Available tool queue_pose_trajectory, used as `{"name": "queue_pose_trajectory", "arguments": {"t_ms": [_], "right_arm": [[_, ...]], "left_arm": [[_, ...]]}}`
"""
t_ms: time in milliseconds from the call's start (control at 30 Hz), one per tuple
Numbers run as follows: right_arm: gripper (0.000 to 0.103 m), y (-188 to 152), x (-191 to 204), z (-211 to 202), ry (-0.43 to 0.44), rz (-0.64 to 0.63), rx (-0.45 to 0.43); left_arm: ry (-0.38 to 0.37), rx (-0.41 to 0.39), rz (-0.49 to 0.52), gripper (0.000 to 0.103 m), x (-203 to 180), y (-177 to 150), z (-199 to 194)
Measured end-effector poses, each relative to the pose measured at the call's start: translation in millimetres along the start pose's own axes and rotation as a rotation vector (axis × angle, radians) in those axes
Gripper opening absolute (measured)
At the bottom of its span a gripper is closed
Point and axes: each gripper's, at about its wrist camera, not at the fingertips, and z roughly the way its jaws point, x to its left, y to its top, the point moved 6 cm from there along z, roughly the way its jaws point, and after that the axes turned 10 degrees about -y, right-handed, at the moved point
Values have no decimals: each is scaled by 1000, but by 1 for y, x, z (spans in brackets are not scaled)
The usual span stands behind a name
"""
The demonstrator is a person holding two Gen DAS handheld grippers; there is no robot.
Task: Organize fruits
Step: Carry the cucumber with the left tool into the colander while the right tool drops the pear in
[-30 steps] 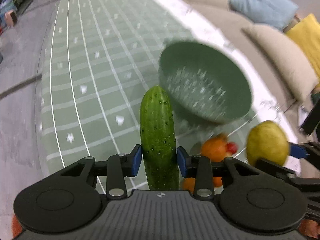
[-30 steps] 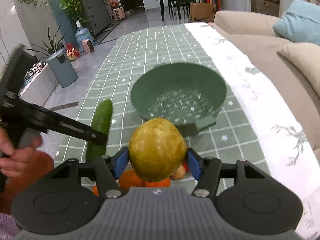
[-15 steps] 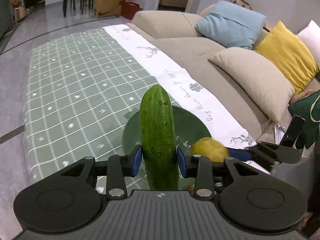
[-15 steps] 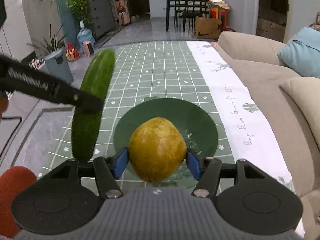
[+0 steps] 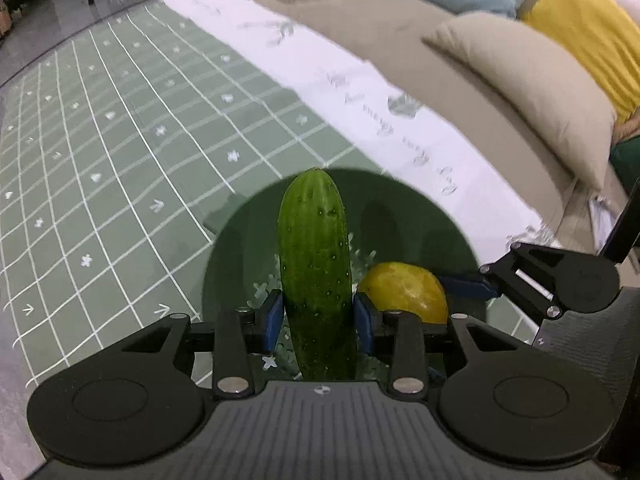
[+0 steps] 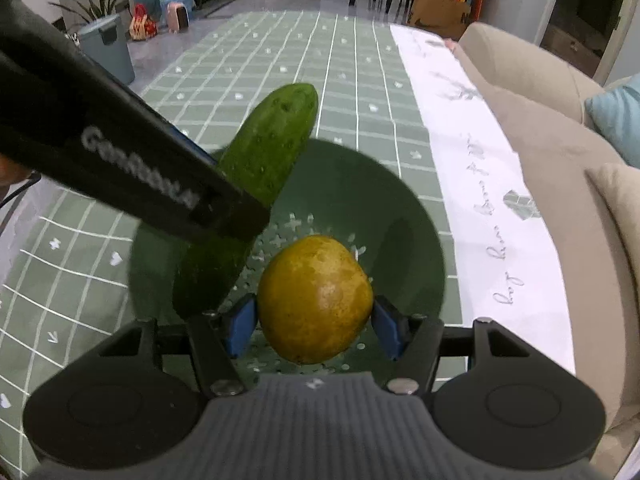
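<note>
Left gripper (image 5: 318, 320) clamped on cucumber (image 5: 314, 264), jaws narrow, blue pads against its sides. Right gripper (image 6: 314, 326) clamped wider on yellow-green pear (image 6: 314, 300). Both fruits above green colander (image 6: 400, 208); in right wrist view cucumber at 10 o'clock of pear, just beside.

Risks: tools crowded over one bowl, so fingers may knock on release; long cucumber could tip over rim; pear could roll inside.

Surface: green grid tablecloth (image 5: 120, 152), white runner (image 5: 400, 120) along 3 o'clock edge. Beige sofa (image 6: 560, 152) beyond, cushions, plants.
</note>
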Motion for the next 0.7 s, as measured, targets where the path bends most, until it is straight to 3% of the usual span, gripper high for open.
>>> {"name": "queue_pose_trajectory", "arguments": {"t_ms": [133, 533, 700], "right_arm": [[59, -4, 6, 17, -14, -34, 34], [59, -5, 15, 26, -18, -65, 40], [59, -3, 17, 26, -21, -63, 50]], "left_arm": [[-1, 48, 1, 42, 6, -1, 21], [-4, 36, -55, 43, 21, 4, 43], [15, 34, -35, 43, 17, 3, 41]]}}
